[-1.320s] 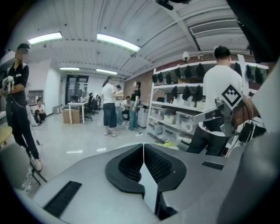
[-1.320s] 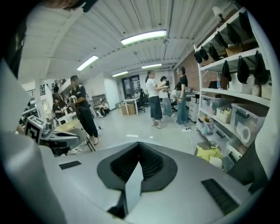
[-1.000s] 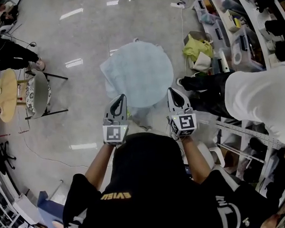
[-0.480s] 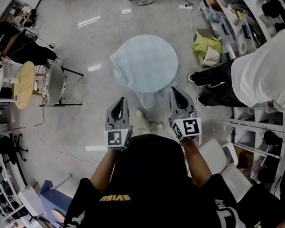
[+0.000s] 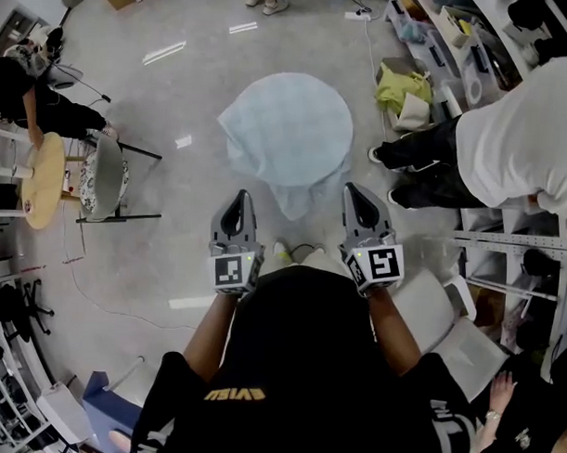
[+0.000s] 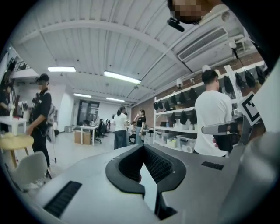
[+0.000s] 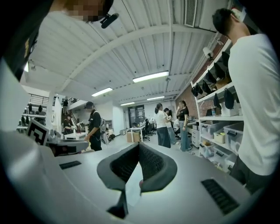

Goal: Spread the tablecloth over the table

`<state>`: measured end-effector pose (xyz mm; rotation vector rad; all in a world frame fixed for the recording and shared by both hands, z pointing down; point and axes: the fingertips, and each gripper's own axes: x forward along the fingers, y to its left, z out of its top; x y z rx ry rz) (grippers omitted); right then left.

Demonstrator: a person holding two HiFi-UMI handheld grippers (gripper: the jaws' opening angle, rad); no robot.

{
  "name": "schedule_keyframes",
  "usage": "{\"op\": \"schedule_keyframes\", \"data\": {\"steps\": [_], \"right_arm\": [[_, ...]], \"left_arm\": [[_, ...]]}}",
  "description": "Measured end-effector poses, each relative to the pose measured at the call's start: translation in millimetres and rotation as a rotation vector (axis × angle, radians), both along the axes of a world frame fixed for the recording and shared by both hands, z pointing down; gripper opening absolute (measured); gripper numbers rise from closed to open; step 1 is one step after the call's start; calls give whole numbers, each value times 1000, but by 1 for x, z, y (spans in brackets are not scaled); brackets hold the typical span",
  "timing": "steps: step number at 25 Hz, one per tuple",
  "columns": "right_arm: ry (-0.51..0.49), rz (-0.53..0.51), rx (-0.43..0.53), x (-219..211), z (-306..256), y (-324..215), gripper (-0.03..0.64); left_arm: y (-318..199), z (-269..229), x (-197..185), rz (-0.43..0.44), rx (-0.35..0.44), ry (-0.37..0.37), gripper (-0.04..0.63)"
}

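Note:
A pale blue tablecloth (image 5: 289,124) lies over a round table and hides it fully. One fold droops at its left edge, and a corner hangs down on the side nearest me. My left gripper (image 5: 237,197) and right gripper (image 5: 353,190) are held level side by side, short of the table and clear of the cloth. Both are shut with nothing between the jaws. In the left gripper view the gripper (image 6: 143,147) points into the room with its tips together. The right gripper view shows that gripper (image 7: 139,145) the same way.
A person in a white shirt (image 5: 519,136) stands close at the right, beside shelving (image 5: 457,37) and a yellow-green cloth (image 5: 403,86). A grey chair (image 5: 104,176) and a round wooden stool (image 5: 42,180) are at the left. A white chair (image 5: 438,310) is at my right side.
Both grippers have drawn back from the cloth's near hanging edge, still shut. The table now lies farther from the tips, and the person in white has shifted slightly.

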<state>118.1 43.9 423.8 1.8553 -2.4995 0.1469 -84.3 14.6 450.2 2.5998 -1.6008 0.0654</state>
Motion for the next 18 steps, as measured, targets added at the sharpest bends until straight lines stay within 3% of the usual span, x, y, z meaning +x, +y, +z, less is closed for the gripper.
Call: {"op": "schedule_keyframes", "data": {"steps": [2, 6, 10, 13, 14, 16, 18], "right_arm": [[3, -9, -31, -11, 8, 1, 0], [68, -64, -126, -40, 34, 12, 0], [95, -98, -265, -60, 85, 13, 0], [130, -129, -345, -74, 120, 12, 0], [136, -138, -372, -78, 131, 15, 0], [122, -145, -429, -82, 151, 22, 0], [104, -140, -482, -83, 169, 28, 0]], "left_arm": [[-22, 49, -24, -3, -102, 41, 18], [-95, 171, -83, -95, -338, 62, 34], [-175, 294, -118, -171, -547, 124, 192], [-225, 367, -133, -204, -645, 225, 219], [-237, 386, -136, -208, -666, 268, 245], [-255, 416, -136, -195, -699, 343, 377], [-265, 438, -129, -154, -726, 405, 394]]}}
